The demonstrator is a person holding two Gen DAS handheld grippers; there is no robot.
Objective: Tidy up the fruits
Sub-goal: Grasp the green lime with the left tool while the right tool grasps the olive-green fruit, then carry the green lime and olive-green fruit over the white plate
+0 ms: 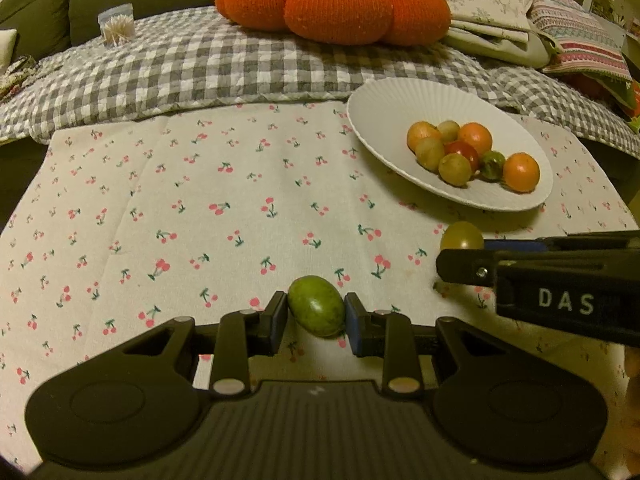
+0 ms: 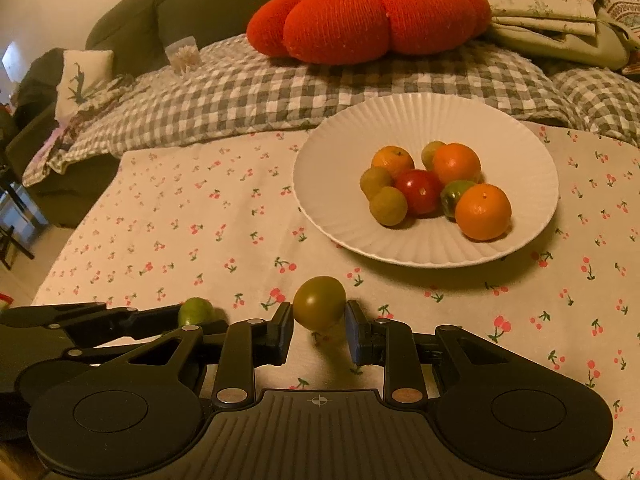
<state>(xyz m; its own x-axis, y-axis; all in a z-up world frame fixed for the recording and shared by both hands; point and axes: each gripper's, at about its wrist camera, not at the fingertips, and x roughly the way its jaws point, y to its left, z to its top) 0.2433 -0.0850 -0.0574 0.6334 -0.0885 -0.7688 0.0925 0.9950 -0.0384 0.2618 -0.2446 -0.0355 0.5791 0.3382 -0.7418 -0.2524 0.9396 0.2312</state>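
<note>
My left gripper [image 1: 316, 320] is shut on an oval green fruit [image 1: 317, 310], low over the cherry-print cloth [image 1: 200, 208]. My right gripper [image 2: 319, 326] is shut on a round olive-green tomato [image 2: 319, 302] and holds it just above the cloth. In the left wrist view the right gripper [image 1: 460, 256] and its tomato [image 1: 461, 235] show at the right. In the right wrist view the green fruit [image 2: 195, 311] shows at the left, behind the left gripper's arm. A white fluted plate [image 1: 384, 96] [image 2: 400, 120] holds several orange, green and red fruits.
A grey checked blanket [image 1: 200, 64] lies behind the cloth, with a big orange pumpkin cushion [image 1: 336, 4] on it. A small bag of toothpicks [image 1: 116, 26] stands at the back left. Folded cloths [image 1: 500, 12] are stacked at the back right.
</note>
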